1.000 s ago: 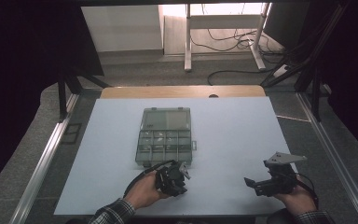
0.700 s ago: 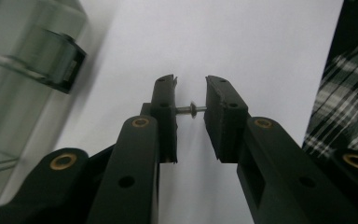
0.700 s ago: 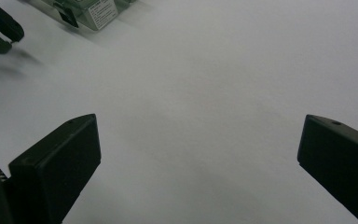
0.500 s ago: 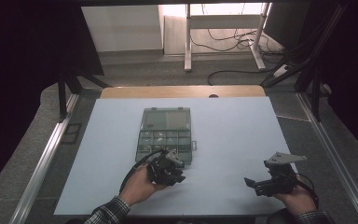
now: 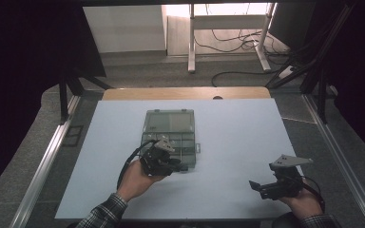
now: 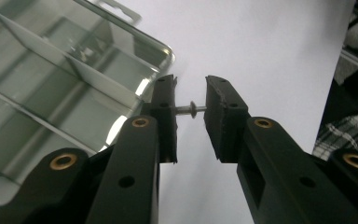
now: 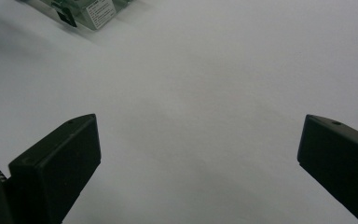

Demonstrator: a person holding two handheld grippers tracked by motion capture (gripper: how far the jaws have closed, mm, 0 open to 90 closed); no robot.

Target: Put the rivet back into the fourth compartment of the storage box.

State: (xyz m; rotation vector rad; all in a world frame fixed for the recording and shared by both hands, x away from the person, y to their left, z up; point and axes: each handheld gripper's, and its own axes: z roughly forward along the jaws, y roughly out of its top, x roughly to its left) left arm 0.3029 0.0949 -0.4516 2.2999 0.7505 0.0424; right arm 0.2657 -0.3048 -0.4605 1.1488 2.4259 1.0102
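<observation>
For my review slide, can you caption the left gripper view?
Left gripper pinching a small metal screw end to end beside the clear compartment box.

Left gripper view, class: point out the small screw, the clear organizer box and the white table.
small screw (image 6: 189, 109), left gripper view, on its shaft between the claw pads.
clear organizer box (image 6: 165, 48), left gripper view, on its rim at the near corner.
white table (image 6: 261, 46), left gripper view, on bare surface.
</observation>
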